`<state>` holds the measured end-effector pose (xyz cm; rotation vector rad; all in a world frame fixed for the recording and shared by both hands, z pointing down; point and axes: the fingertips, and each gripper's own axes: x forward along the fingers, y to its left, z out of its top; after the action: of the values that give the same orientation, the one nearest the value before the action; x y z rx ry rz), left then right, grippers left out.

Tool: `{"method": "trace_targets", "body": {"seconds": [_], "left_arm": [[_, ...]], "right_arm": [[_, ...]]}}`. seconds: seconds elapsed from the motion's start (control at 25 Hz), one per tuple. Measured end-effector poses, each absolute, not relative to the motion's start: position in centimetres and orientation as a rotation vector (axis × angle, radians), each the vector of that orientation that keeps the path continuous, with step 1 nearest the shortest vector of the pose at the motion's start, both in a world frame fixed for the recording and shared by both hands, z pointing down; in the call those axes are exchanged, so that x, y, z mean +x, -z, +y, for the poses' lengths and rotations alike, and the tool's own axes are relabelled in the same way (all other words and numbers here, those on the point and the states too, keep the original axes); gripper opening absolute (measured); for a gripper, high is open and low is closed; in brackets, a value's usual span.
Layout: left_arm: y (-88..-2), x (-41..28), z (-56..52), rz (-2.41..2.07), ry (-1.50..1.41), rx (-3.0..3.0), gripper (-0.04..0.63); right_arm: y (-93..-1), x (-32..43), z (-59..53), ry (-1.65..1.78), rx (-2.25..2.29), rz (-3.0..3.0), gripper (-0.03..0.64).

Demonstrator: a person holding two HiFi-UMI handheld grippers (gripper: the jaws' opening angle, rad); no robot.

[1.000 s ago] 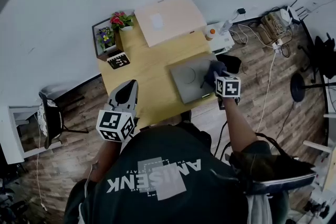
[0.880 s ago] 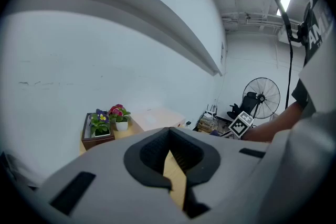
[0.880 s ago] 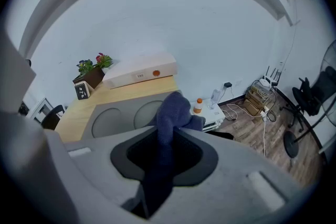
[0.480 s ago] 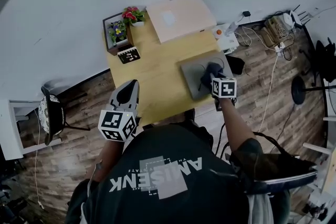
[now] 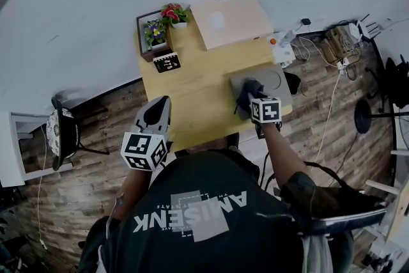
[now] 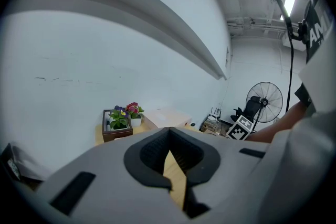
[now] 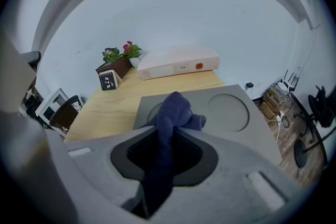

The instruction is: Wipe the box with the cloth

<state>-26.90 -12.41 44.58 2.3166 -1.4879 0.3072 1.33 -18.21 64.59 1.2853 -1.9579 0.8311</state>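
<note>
Atop the box (image 7: 247, 128), cloth (image 7: 173, 107) tight in right hand-held gripper (image 7: 171, 129); left hand-held gripper (image 6: 169, 128) closed, empty

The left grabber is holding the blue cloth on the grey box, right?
Not quite. It is the right gripper that holds the blue cloth on the grey box; the right gripper view shows the cloth pinched between its jaws. The left gripper is shut with nothing in it, as the left gripper view shows.

Table (image 5: 198, 98) with box (image 5: 276, 81), flower tray (image 5: 153, 36)
</note>
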Motion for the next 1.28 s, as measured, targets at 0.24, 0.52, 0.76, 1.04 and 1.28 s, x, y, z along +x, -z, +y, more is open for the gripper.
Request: {"method": "trace_targets", "body": {"seconds": [0.24,0.52,0.76,1.04,1.28], "left_arm": [[-44.2,-27.9,-12.2,-1.519,-0.301,2.319,0.0],[-43.7,-28.7,-11.8,-1.521,-0.265,2.319,0.0],[-43.7,-28.1,-11.8,-1.516,-0.255,2.322,0.0],[-43.5,-26.5,-12.2,-1.502,-0.217,2.31,0.0],[-42.8,-24.9,-13.2,-1.563,-0.219,2.27,0.0]], "right_arm": [[-64.5,-0.5,-17.9,-0.827,1.28,-1.977,0.071],[-64.2,-2.3,-17.6,-0.801,1.271,-1.992,0.071],[-63.7,-5.5,-16.3,-0.878,1.115,-2.098,0.071],[-60.8,-1.8,-18.9,-0.893,1.179,-2.186,0.071],[-59.6,5.6,-23.1,-0.911,1.297,-2.185,0.071]]}}
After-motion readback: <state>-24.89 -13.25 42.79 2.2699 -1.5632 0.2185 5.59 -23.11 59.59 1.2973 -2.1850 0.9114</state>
